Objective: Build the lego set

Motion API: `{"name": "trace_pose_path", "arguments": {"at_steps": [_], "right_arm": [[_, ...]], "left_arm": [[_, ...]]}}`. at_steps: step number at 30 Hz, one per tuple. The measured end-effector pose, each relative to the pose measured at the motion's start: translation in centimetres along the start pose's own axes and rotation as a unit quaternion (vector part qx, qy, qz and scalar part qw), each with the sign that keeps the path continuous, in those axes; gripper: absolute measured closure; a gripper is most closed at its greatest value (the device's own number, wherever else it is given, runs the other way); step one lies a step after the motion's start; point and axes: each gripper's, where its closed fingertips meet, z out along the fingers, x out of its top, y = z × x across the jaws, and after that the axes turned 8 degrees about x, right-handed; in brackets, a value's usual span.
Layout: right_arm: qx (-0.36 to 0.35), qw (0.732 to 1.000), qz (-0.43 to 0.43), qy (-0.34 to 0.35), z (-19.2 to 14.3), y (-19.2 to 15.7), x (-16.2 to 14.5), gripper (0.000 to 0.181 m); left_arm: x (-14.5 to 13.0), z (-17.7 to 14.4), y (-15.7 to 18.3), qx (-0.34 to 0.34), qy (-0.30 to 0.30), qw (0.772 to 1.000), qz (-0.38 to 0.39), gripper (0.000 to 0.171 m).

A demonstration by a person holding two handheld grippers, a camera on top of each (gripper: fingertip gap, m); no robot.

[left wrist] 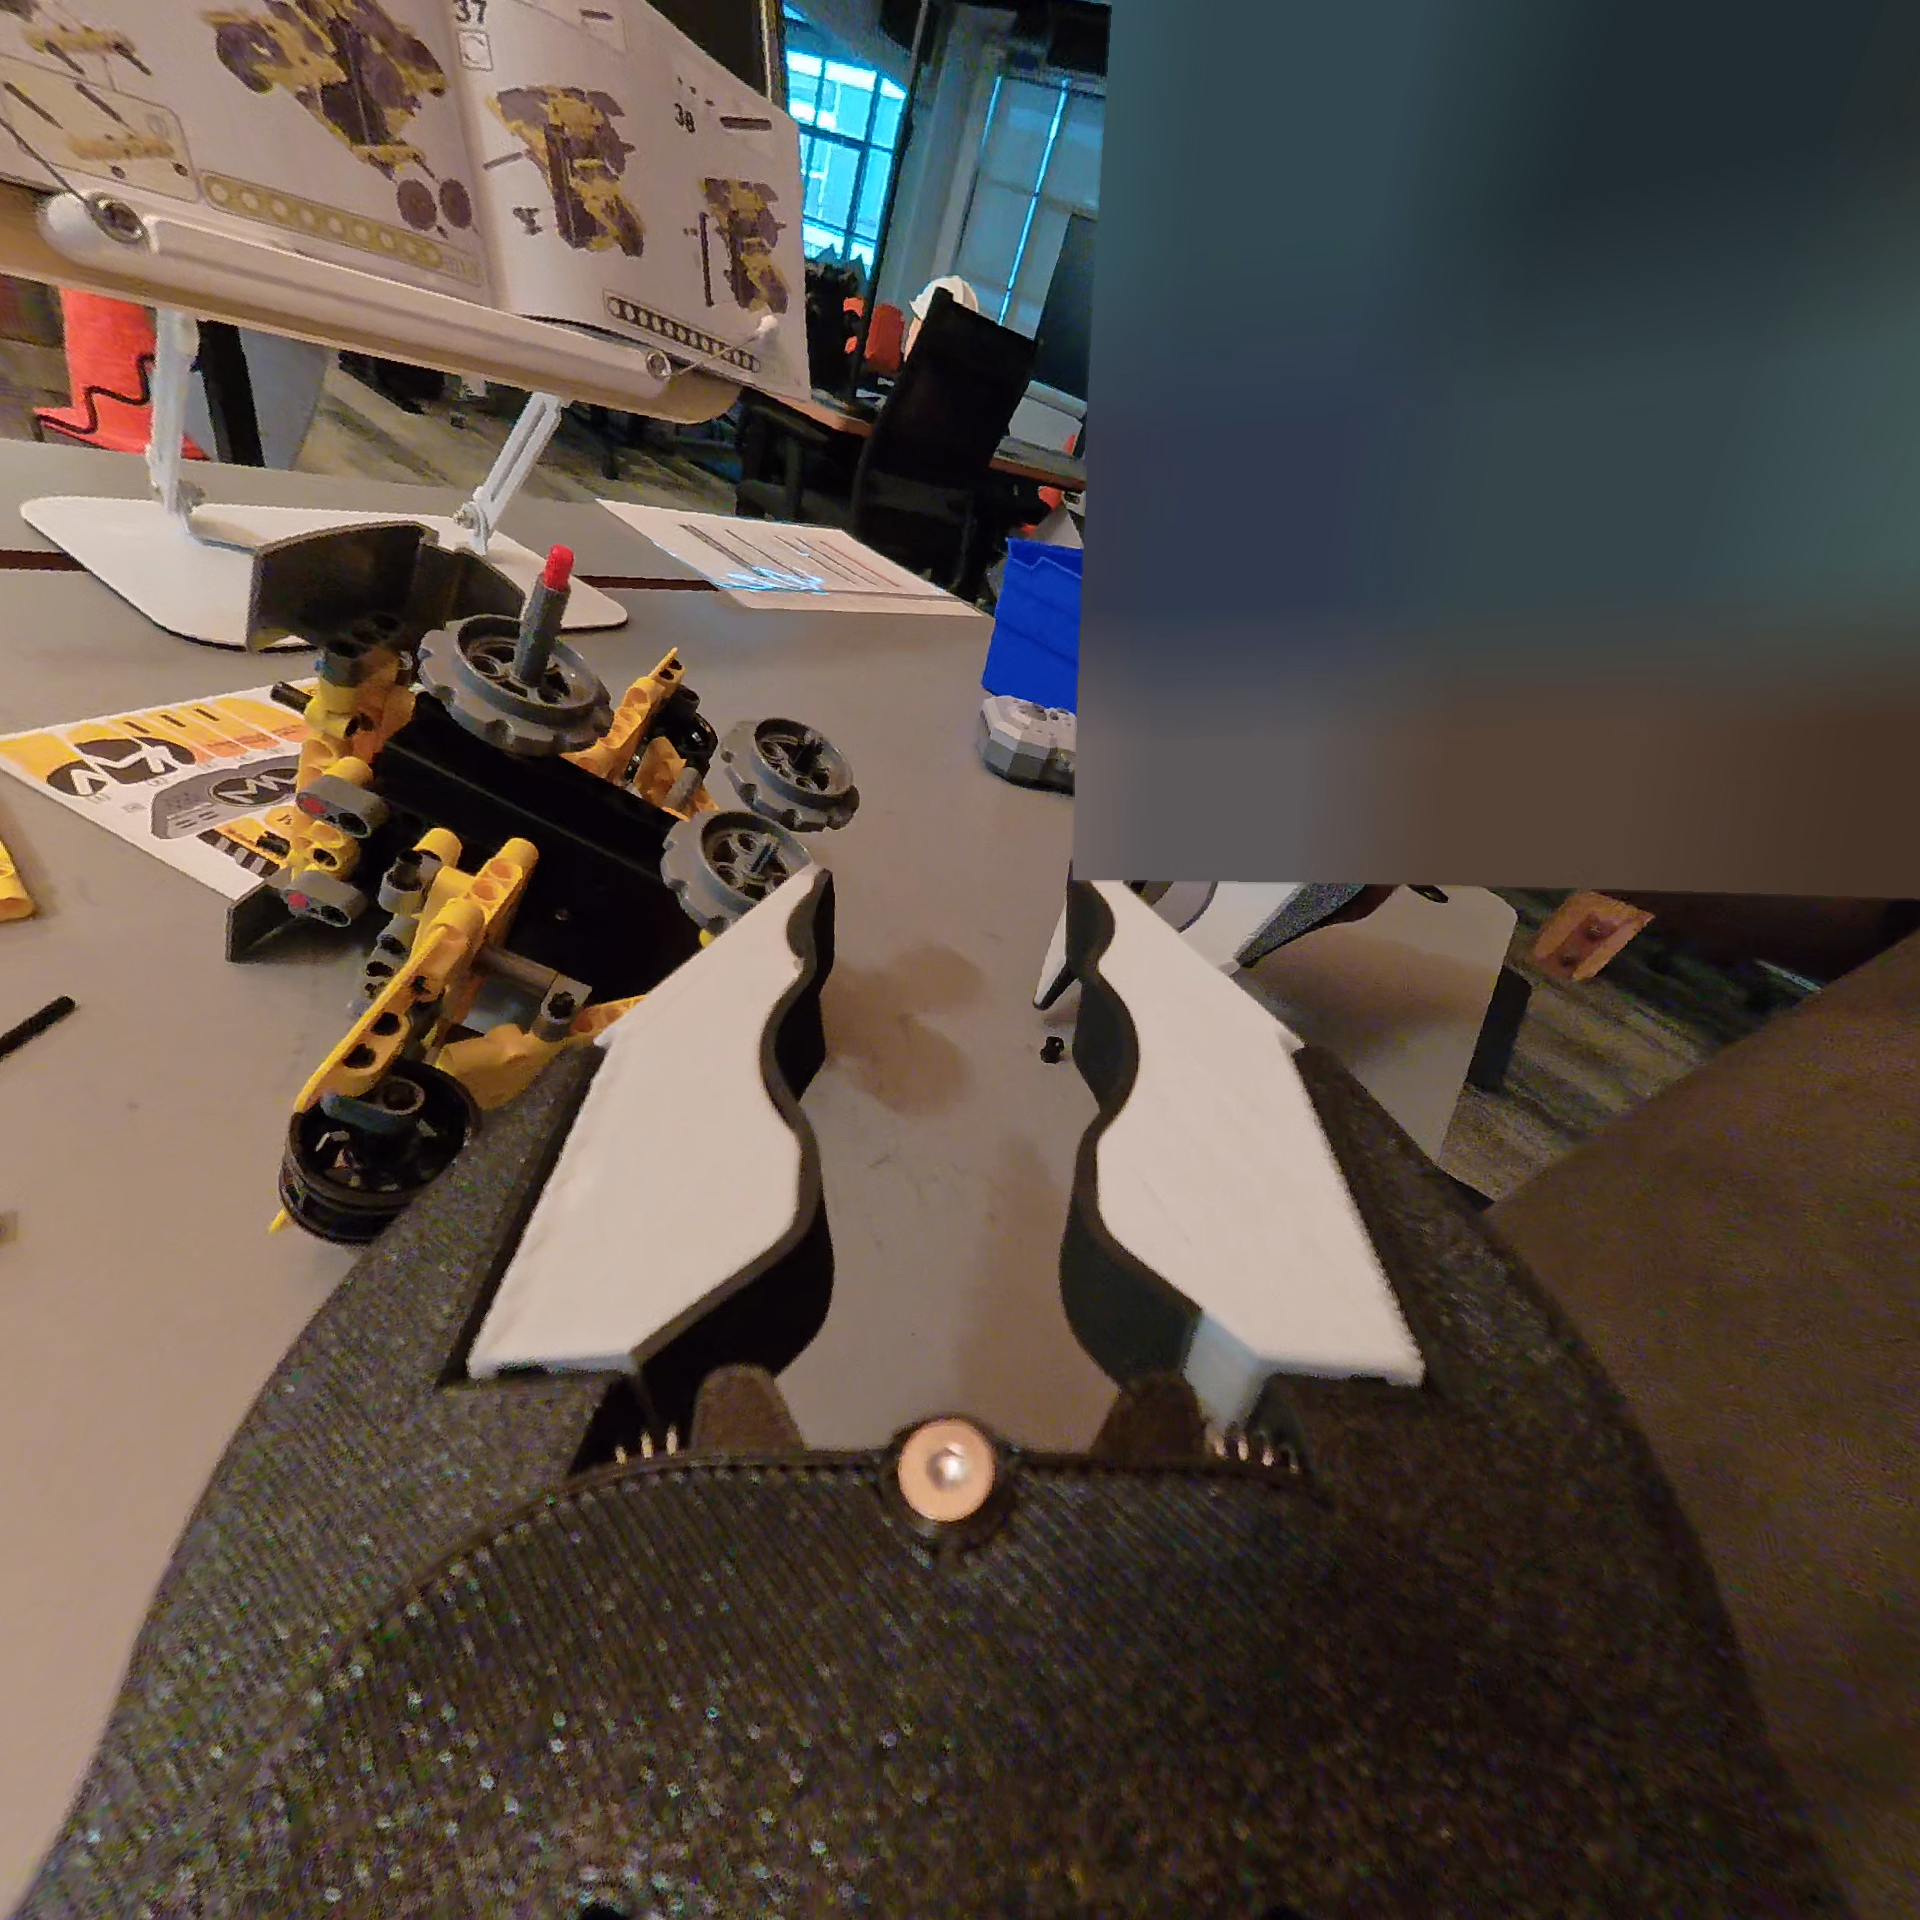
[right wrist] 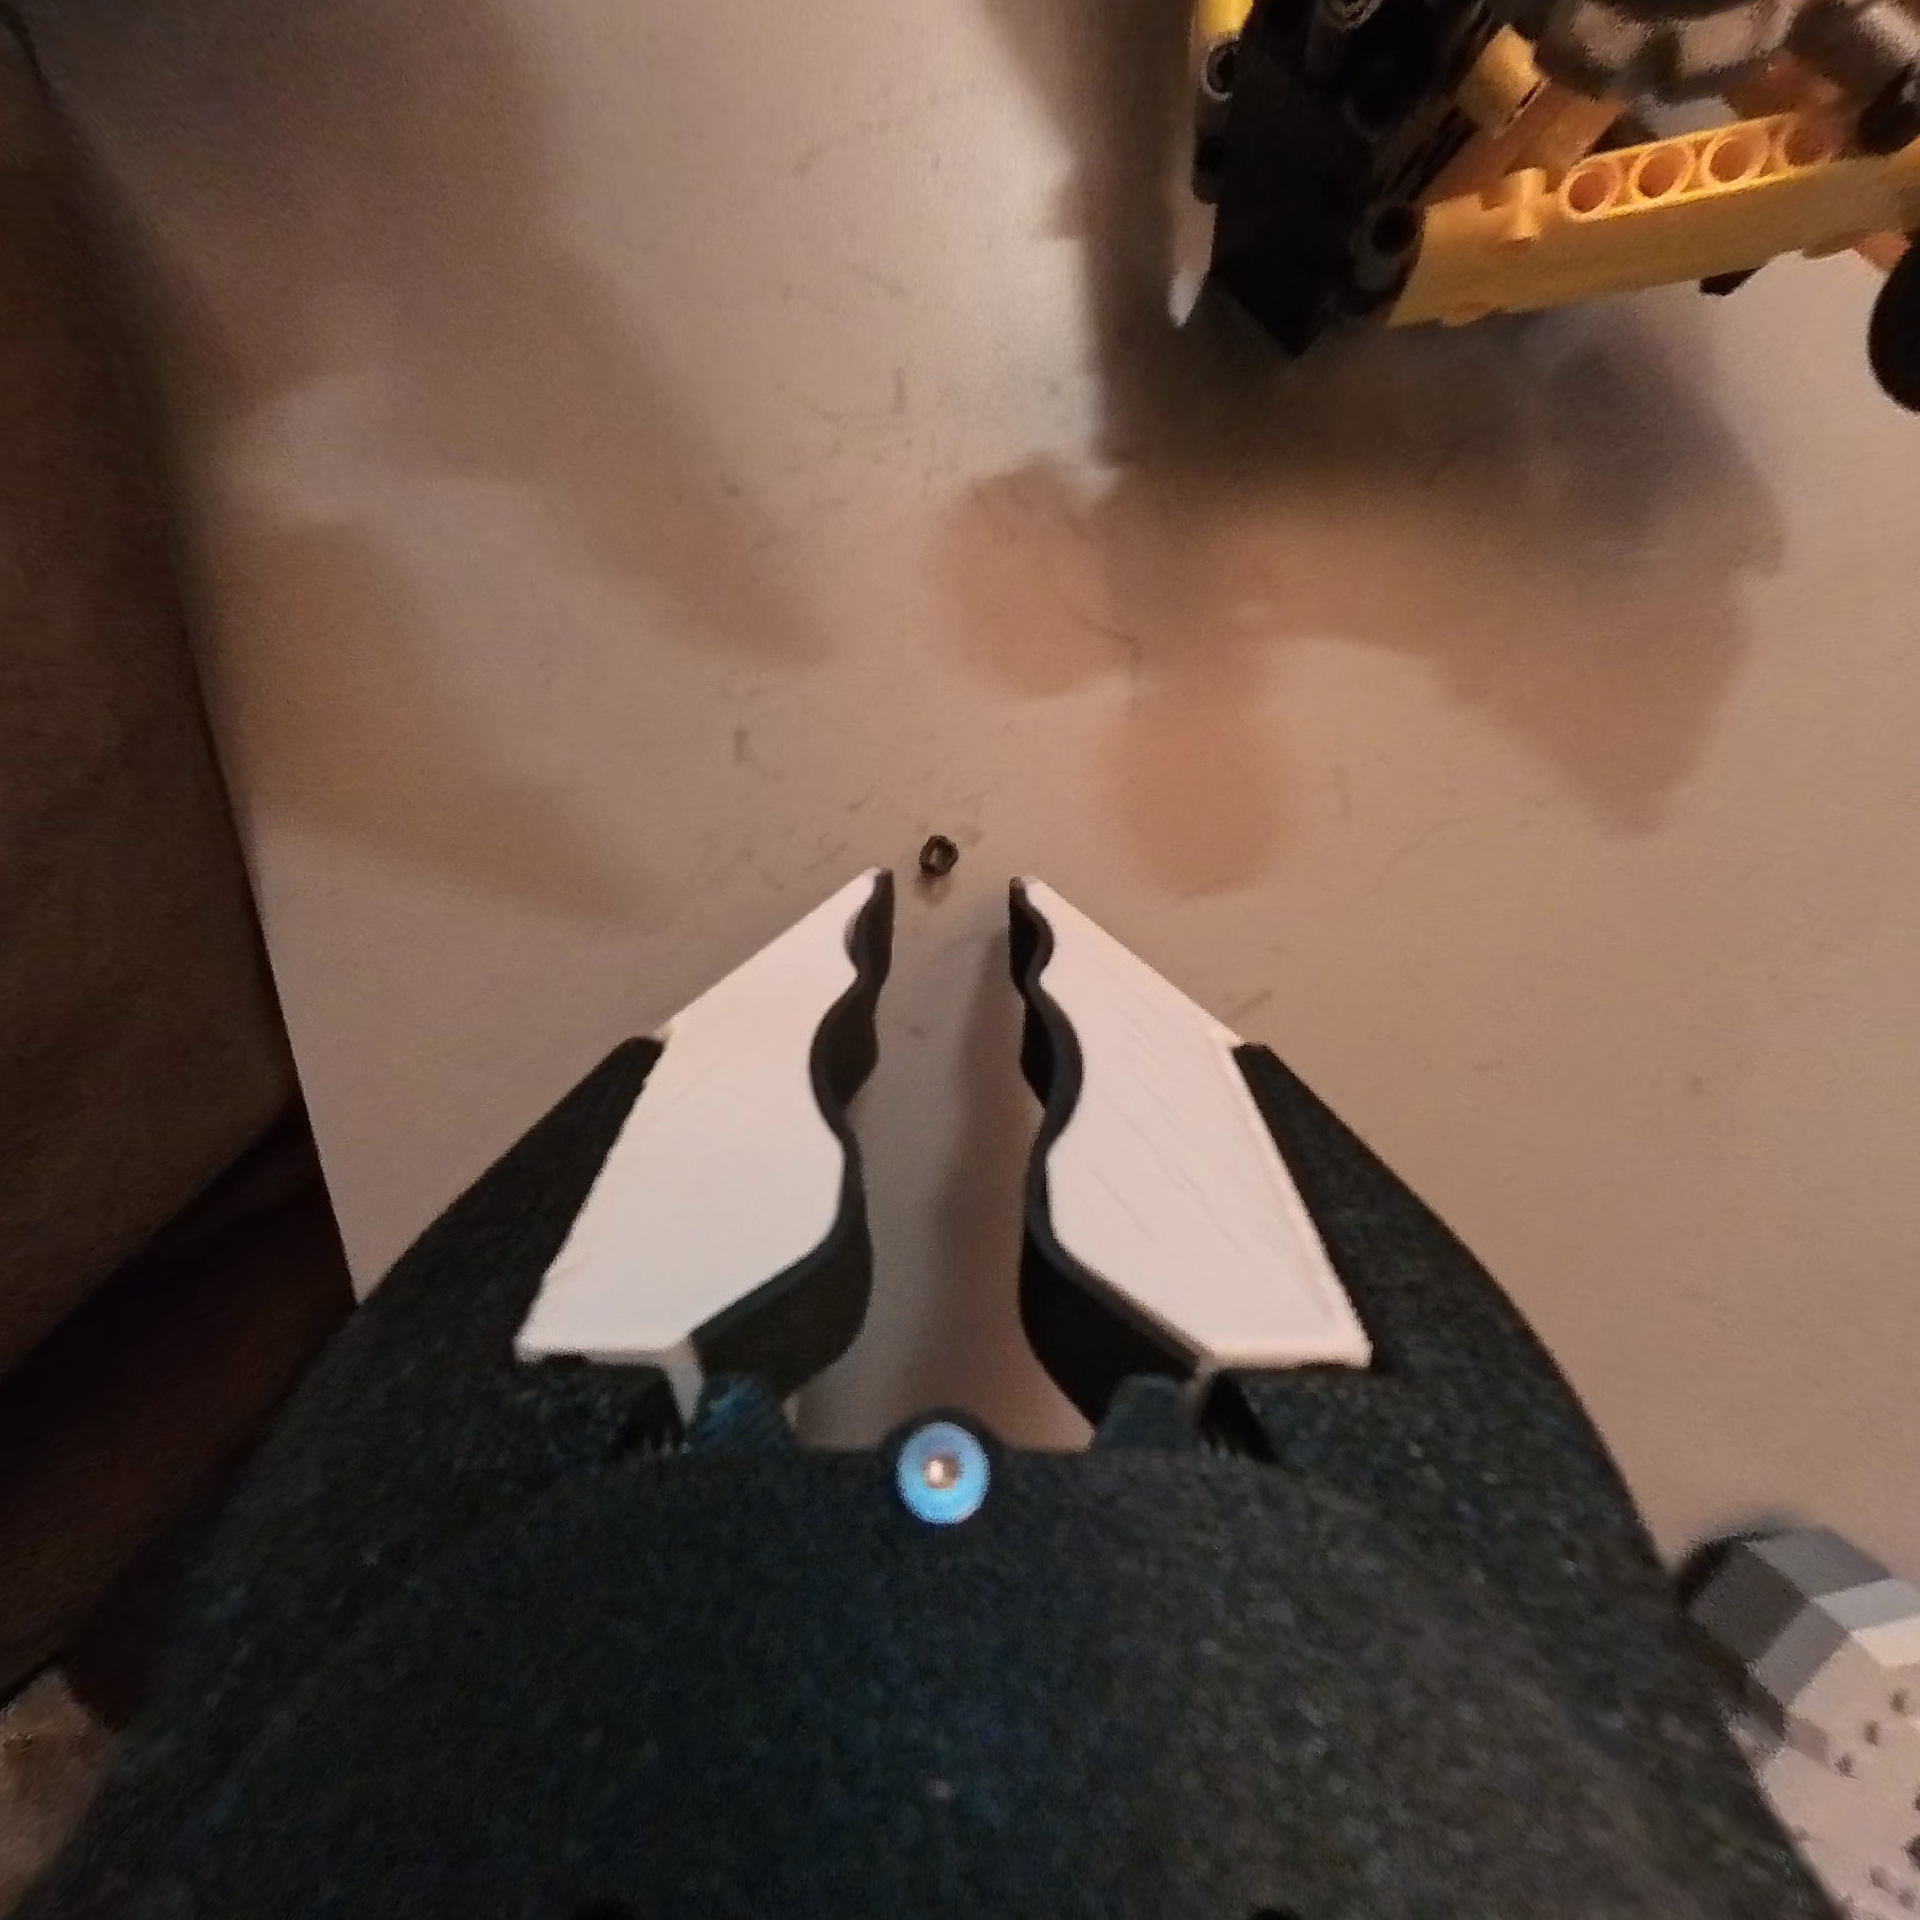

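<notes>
The right hand-held gripper (right wrist: 949, 883), released and empty, hovers just short of a small, light, rigid black pin (right wrist: 938, 855) on the worktop (right wrist: 520, 416); the left hand-held gripper (left wrist: 951, 904) is likewise released.

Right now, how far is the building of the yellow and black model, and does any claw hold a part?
Done: the model carries three grey wheels and one black wheel. In hand: nothing; the left claw and right claw are both open and empty. Left: a small black piece lies loose on the table just ahead of the right claw.
</notes>
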Motion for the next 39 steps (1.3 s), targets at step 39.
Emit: {"name": "trace_pose_path", "arguments": {"at_steps": [39], "right_arm": [[-0.122,0.978,-0.141,0.093,-5.5,1.3,9.0,0.176]], "left_arm": [[-0.9,0.3,-2.4,0.022,-0.009,0.999,-0.042,0.123]]}}
